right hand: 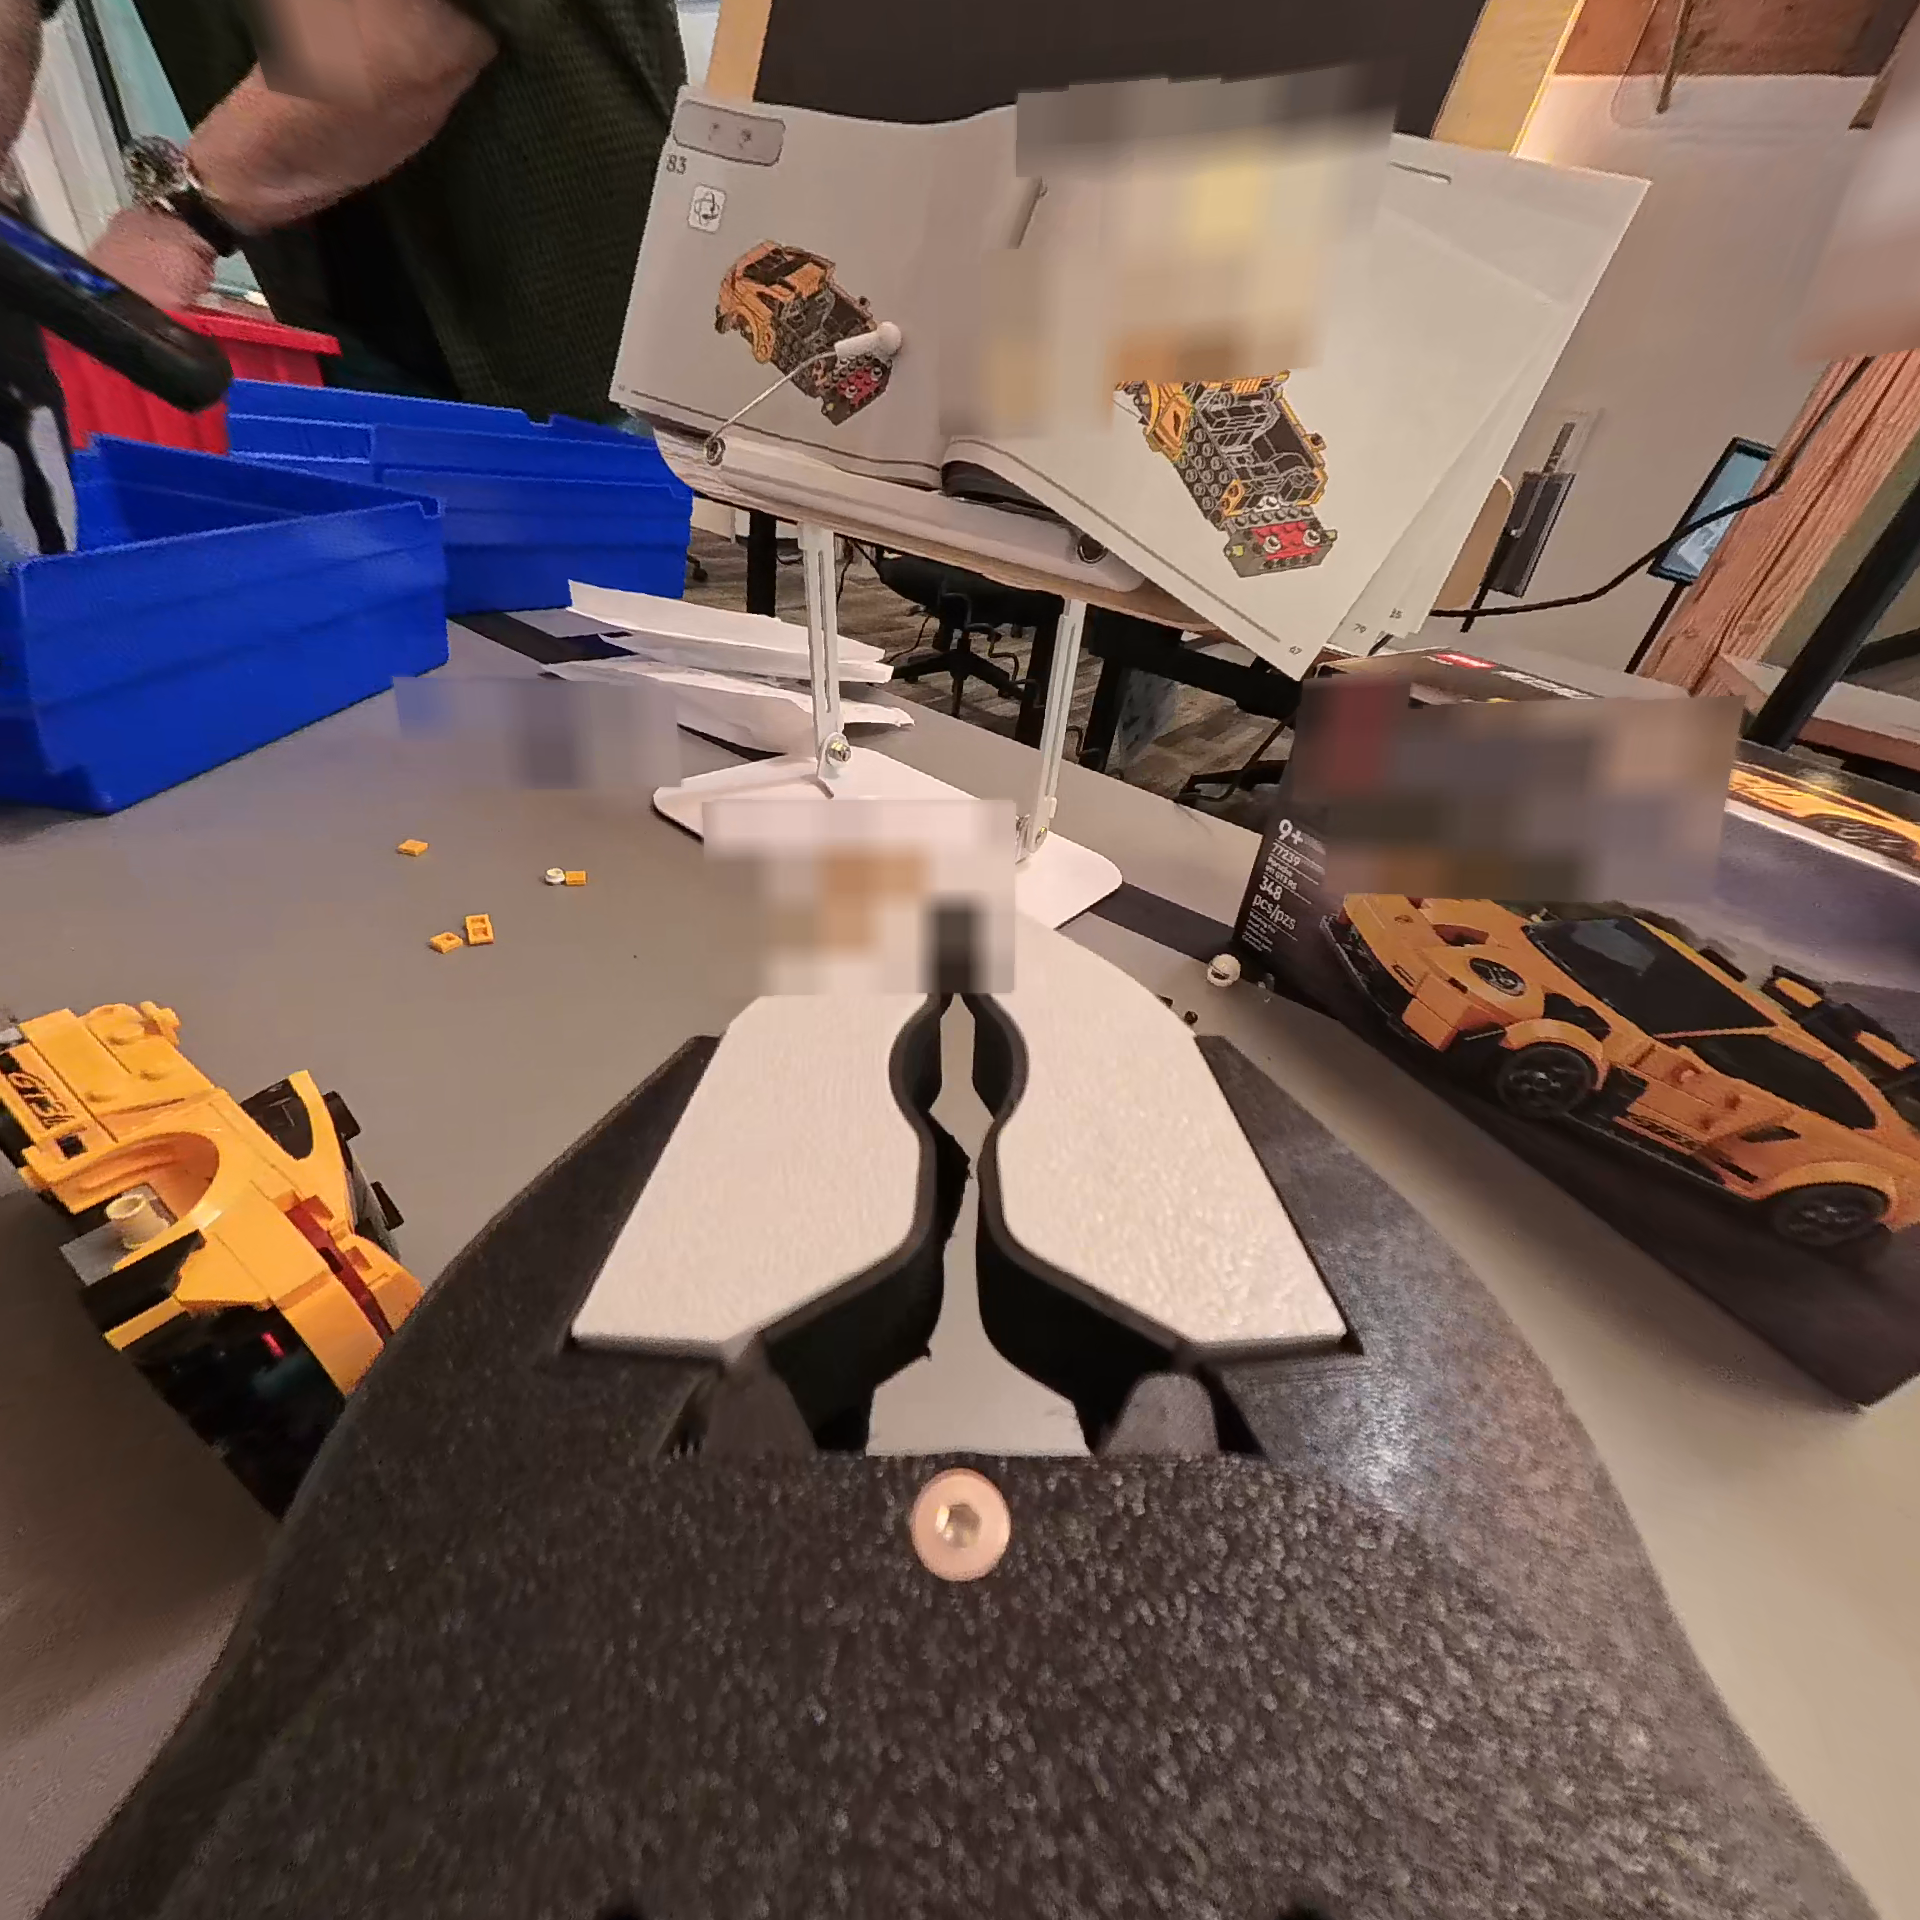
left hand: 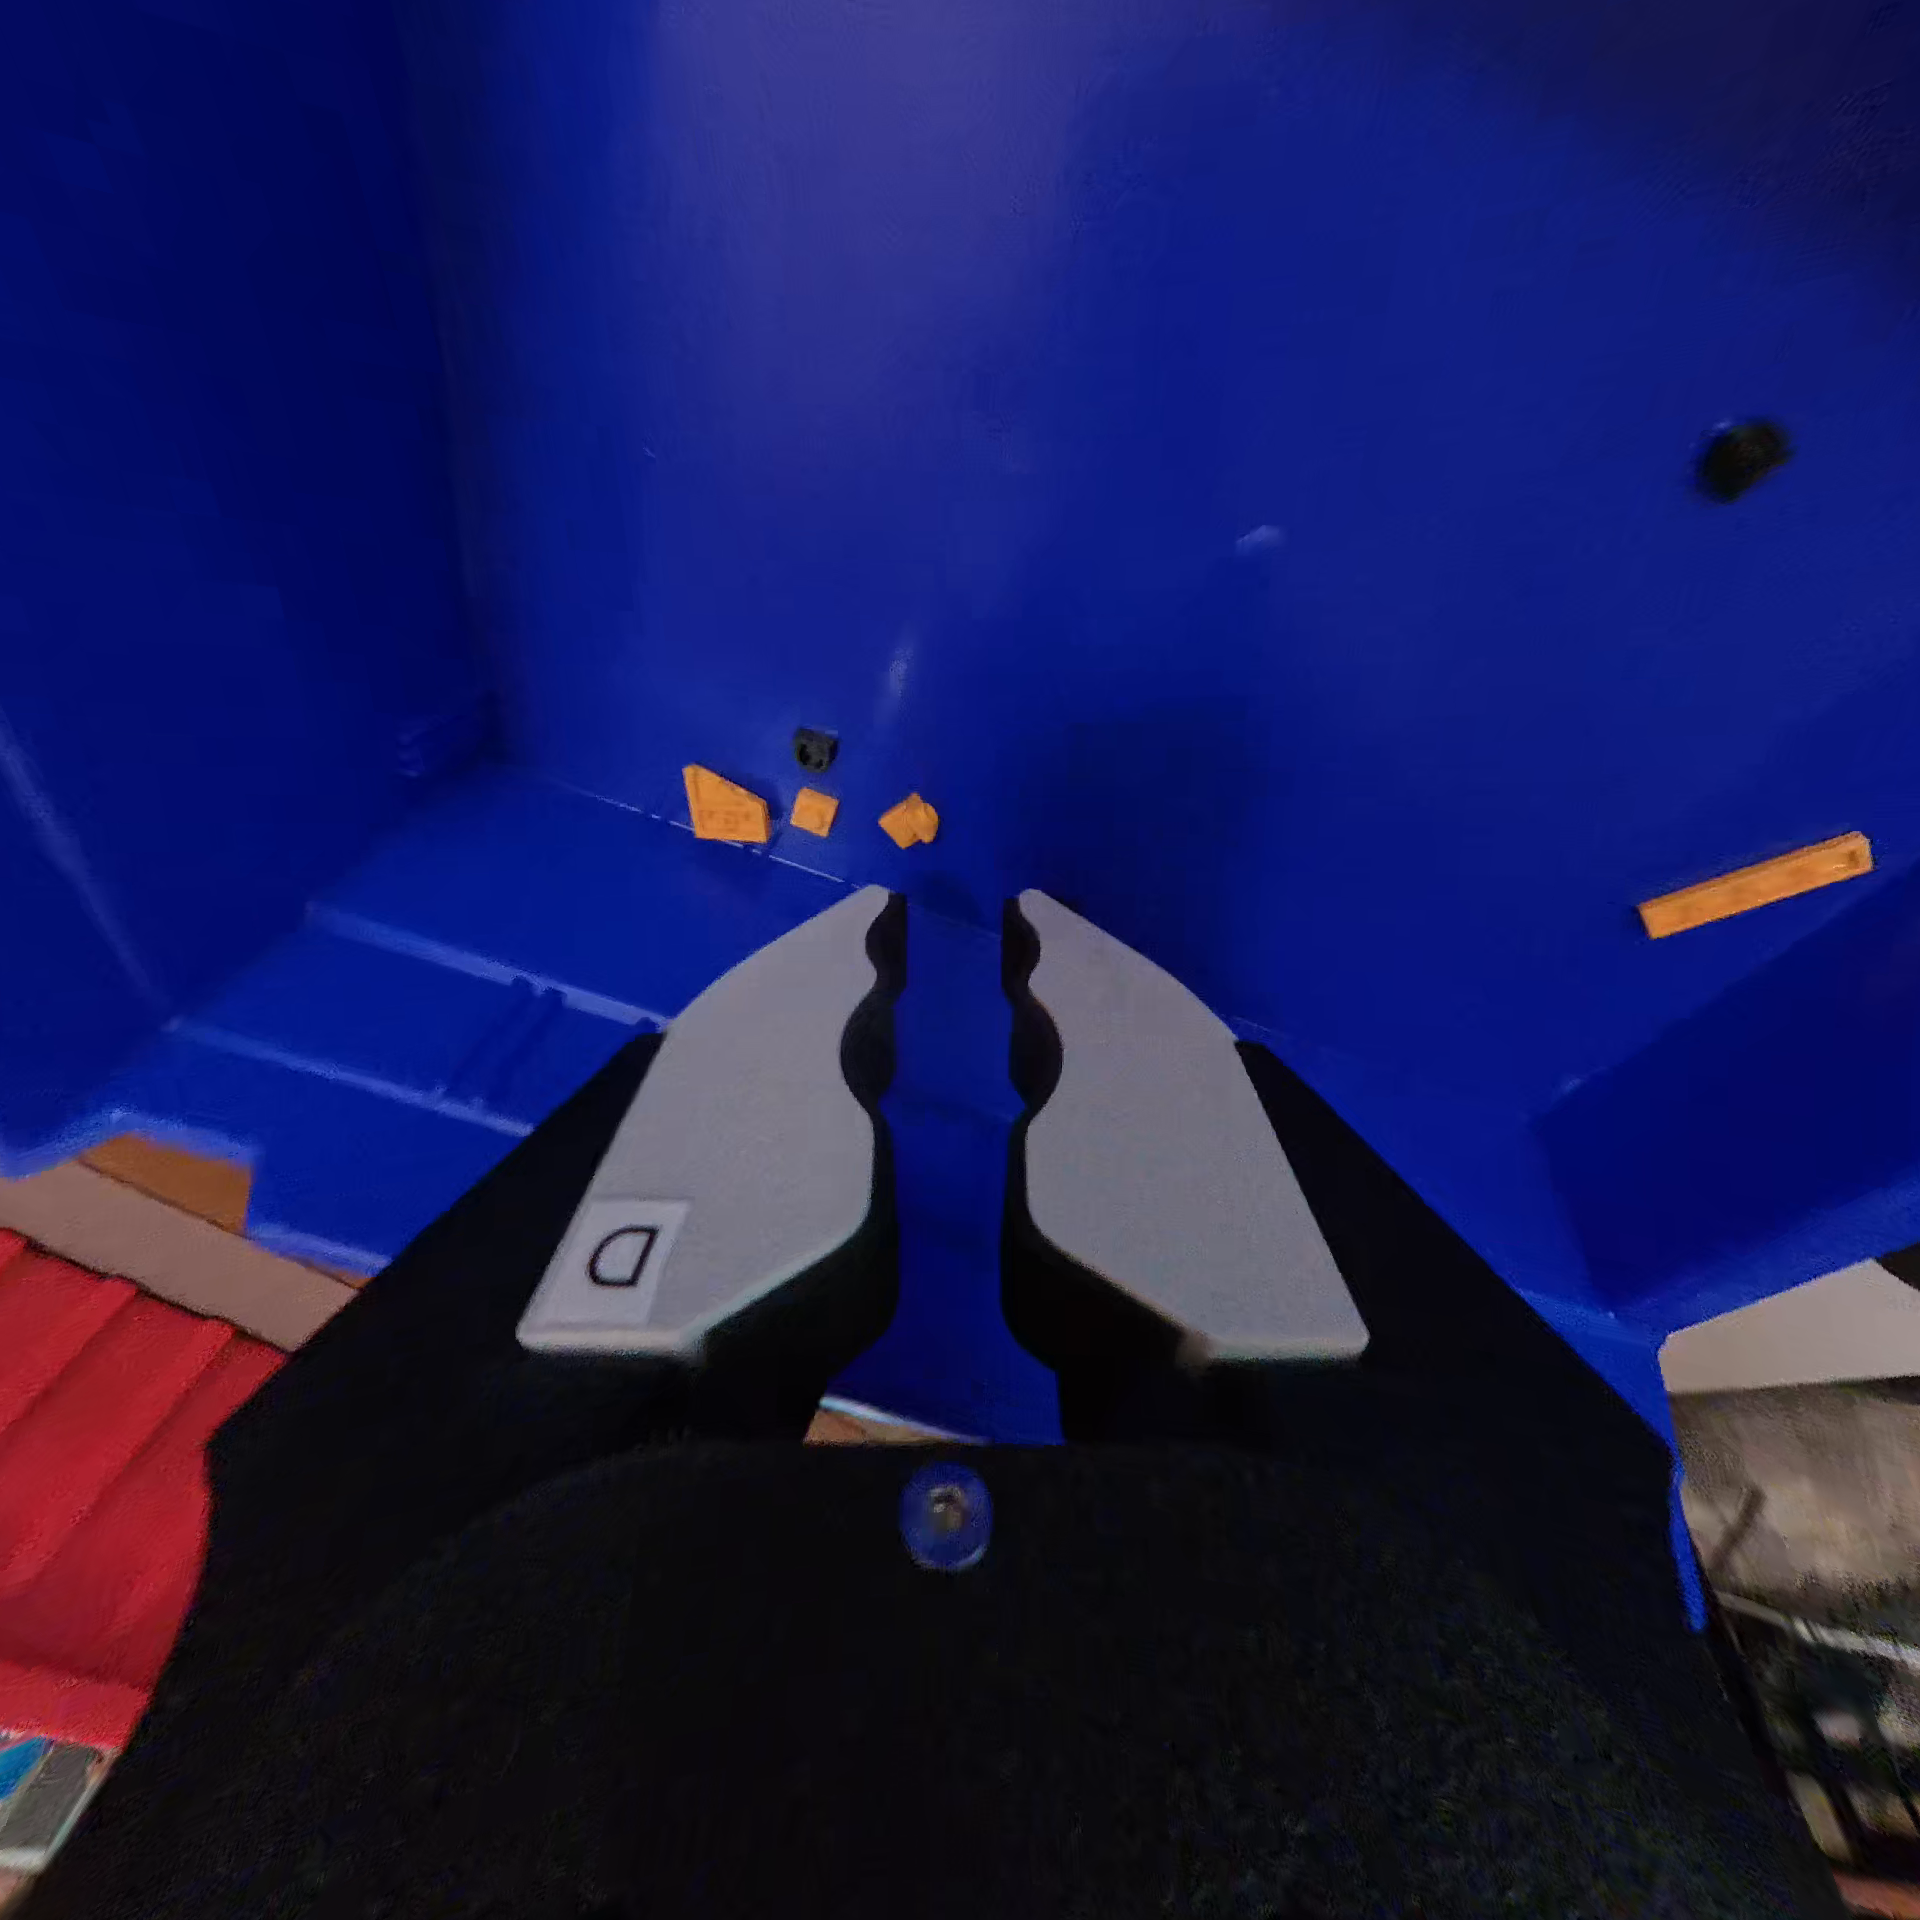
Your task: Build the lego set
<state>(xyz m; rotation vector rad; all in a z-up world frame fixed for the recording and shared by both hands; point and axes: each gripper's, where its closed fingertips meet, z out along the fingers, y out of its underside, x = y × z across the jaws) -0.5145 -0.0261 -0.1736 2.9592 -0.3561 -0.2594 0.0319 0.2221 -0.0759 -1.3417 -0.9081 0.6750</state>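
Left gripper [left hand: 954,902] poked into blue bin [left hand: 1143,416], jaws parted, nothing pinched. Small orange bricks seen just past tips at frame centre: wedge plate [left hand: 725,806], tiny tile [left hand: 814,811], chunky bit [left hand: 909,821]; long orange plate [left hand: 1754,884] off at right.

Right gripper [right hand: 956,997] kept above grey table [right hand: 312,987], tips masked by blur, so grip can't be told. Half-built yellow car [right hand: 187,1195] at lower left, set box [right hand: 1558,1039] at right.

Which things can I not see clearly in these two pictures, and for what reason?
- Right gripper: its fingertips are covered by a mosaic patch, right wrist view.
- Toy car: cut off by the left edge, right wrist view.
- Black piece in the blue bin: too small and blurred, left wrist view.
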